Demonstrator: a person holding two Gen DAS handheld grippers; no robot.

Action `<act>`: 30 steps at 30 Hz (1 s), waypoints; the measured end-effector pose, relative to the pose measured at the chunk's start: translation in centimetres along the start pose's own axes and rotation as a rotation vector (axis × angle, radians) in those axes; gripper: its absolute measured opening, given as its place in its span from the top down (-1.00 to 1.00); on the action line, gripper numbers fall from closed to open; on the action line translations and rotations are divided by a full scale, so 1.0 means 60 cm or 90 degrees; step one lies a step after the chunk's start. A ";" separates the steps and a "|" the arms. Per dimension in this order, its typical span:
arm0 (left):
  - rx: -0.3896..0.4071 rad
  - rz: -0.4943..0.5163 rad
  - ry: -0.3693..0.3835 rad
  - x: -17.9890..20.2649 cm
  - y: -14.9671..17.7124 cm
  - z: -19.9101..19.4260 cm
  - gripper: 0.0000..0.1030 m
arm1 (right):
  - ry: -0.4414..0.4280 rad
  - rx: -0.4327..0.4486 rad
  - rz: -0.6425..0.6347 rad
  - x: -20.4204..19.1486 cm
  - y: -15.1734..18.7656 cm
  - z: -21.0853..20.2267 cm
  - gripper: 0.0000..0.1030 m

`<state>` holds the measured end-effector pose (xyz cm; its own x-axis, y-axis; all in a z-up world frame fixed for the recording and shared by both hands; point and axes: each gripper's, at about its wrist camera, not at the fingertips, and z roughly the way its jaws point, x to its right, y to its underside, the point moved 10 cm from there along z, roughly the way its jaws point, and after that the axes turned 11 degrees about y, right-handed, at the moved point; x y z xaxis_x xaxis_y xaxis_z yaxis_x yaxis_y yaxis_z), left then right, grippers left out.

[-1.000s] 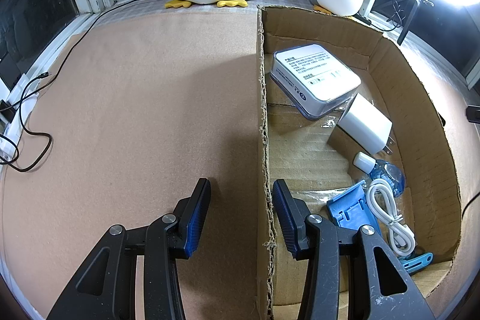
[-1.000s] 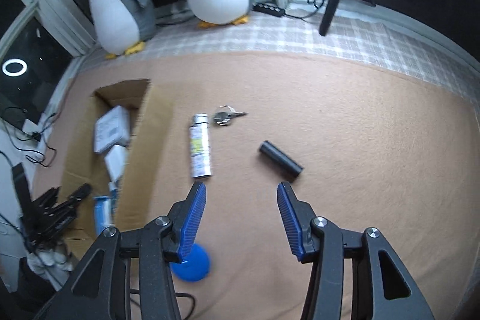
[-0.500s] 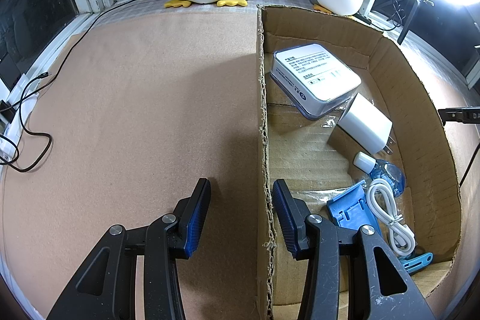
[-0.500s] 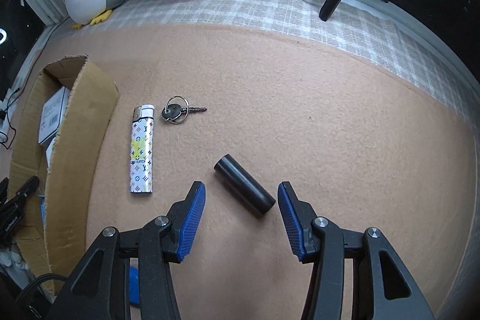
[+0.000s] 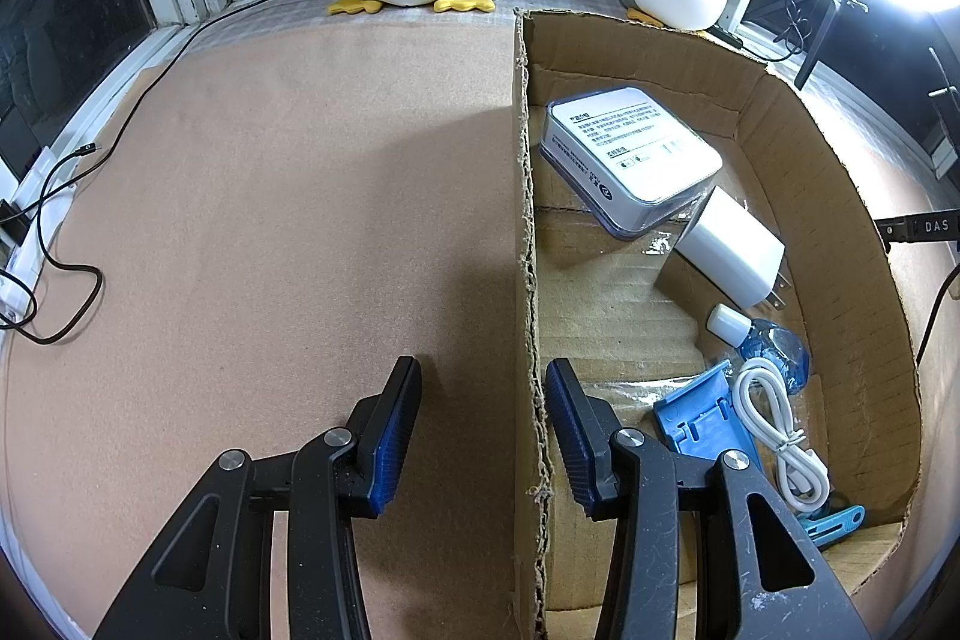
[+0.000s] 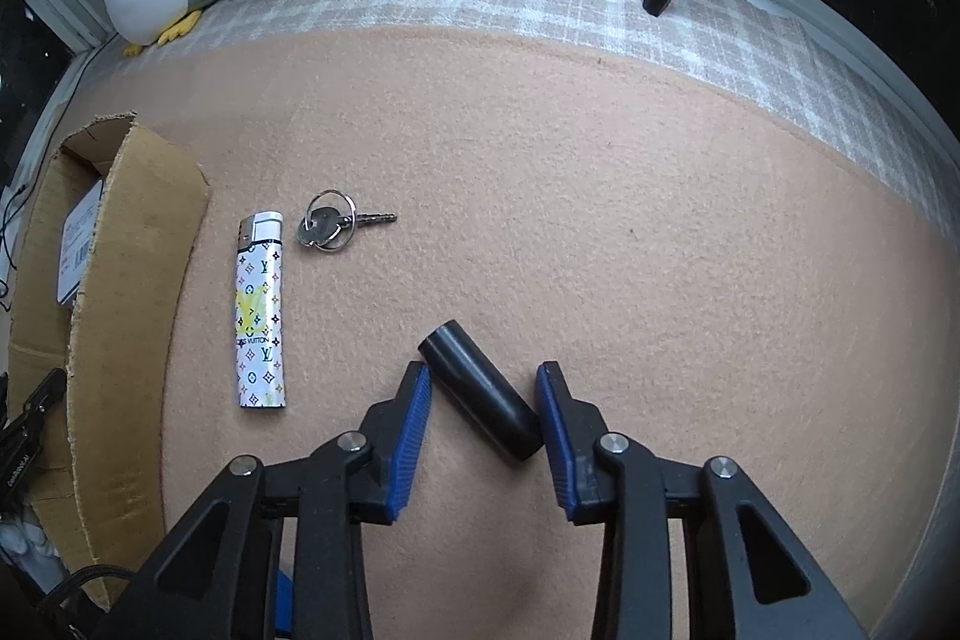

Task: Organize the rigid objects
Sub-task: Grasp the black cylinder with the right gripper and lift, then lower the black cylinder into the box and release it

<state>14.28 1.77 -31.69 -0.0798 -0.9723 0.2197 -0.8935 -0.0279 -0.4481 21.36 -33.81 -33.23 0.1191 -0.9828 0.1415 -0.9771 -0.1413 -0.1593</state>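
Two blue-padded fingers of my right gripper stand spread on either side of the black cylinder, which lies slantwise on the tan table; the right finger's pad looks to be touching the cylinder's near end, the left one is just clear of it. Half a second ago the cylinder lay ahead of my fingertips; now I have come down around it. Left of the cylinder lies the patterned lighter, with the key on its ring beyond that, and the cardboard box further left.

My left gripper has not moved: its fingers stay parted, astride the box's near wall, gripping nothing. Inside the box lie a white case, a white charger, a small blue bottle, a blue stand and a coiled white cable.
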 end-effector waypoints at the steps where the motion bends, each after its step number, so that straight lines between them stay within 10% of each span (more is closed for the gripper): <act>1: 0.000 0.000 0.000 0.001 0.000 0.000 0.07 | 0.000 0.000 0.002 0.002 0.001 0.000 0.43; 17: 0.000 0.000 -0.001 0.001 0.002 0.000 0.07 | -0.046 0.040 0.062 0.004 0.020 -0.058 0.71; 30: 0.001 -0.002 0.001 0.003 0.002 0.003 0.07 | -0.147 0.138 -0.037 -0.188 -0.015 -0.204 0.71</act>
<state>14.21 1.56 -31.87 -0.0775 -0.9719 0.2222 -0.8929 -0.0315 -0.4492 18.75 -21.11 -22.72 0.2343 -0.9700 -0.0645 -0.9099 -0.1955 -0.3659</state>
